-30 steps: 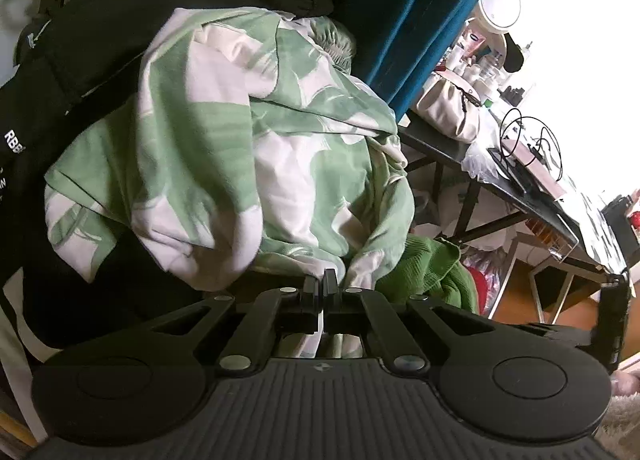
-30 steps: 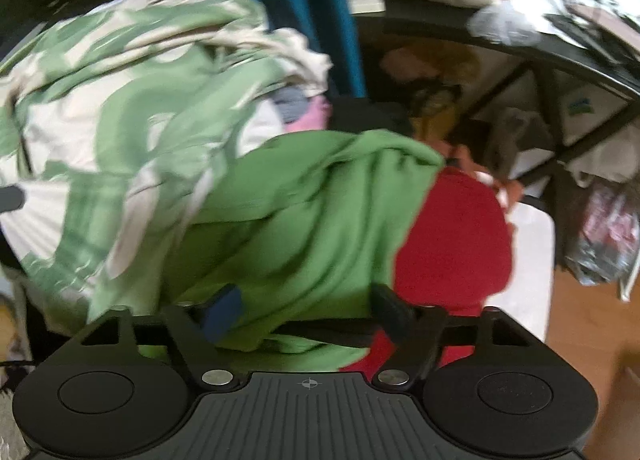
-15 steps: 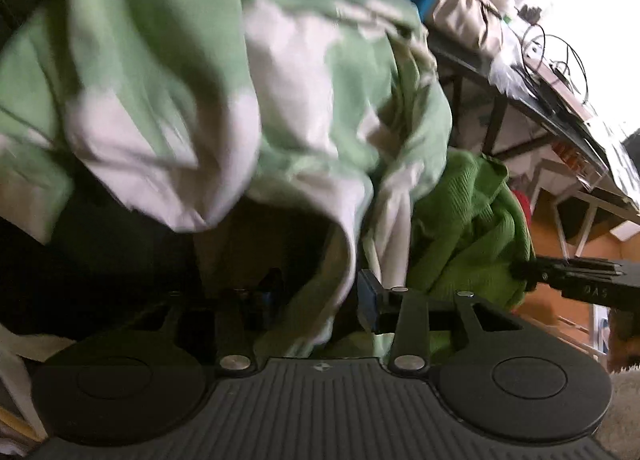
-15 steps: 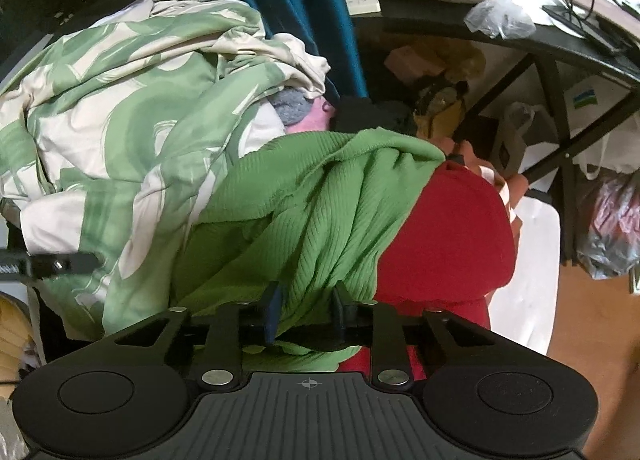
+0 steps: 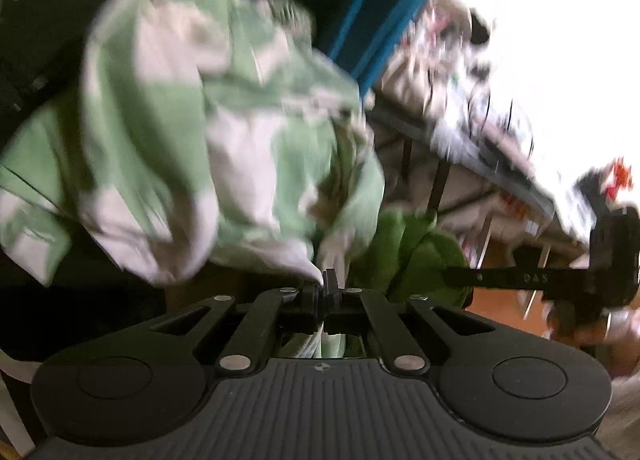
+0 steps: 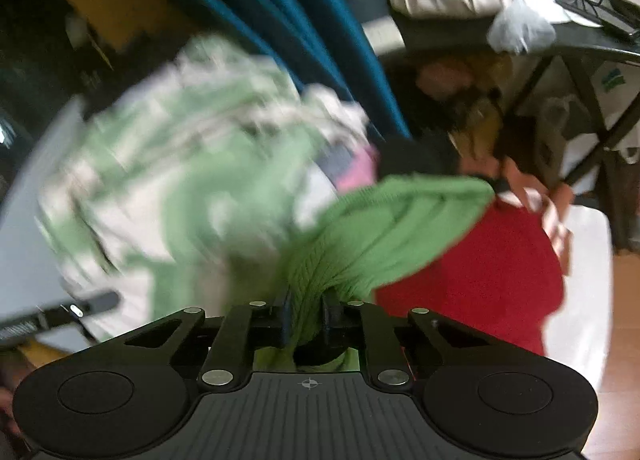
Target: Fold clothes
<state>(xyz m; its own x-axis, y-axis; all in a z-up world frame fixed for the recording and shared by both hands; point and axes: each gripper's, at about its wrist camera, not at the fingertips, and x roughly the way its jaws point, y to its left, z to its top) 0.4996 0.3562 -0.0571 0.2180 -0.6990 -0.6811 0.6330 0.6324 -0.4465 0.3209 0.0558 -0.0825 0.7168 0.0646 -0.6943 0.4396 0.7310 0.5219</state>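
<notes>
In front of the blue curtain (image 6: pixel 320 20), on the heap, my left gripper (image 5: pixel 325 292) has its jaws clenched on an edge of the thin leaf-print cloth (image 5: pixel 224 148). My right gripper (image 6: pixel 305 314) pinches a bunch of the ribbed green knit (image 6: pixel 384 228), beside the red garment (image 6: pixel 480 272). I think pulling apart could drag the whole soft pile down, because the pieces overlap.

Leaf-print garment (image 5: pixel 208 148) is smeared by motion blur; print detail lost. Desk clutter (image 5: pixel 480 100) far right is washed out, unreadable. Red garment (image 6: pixel 492 272) is partly covered by green knit (image 6: pixel 360 236).
</notes>
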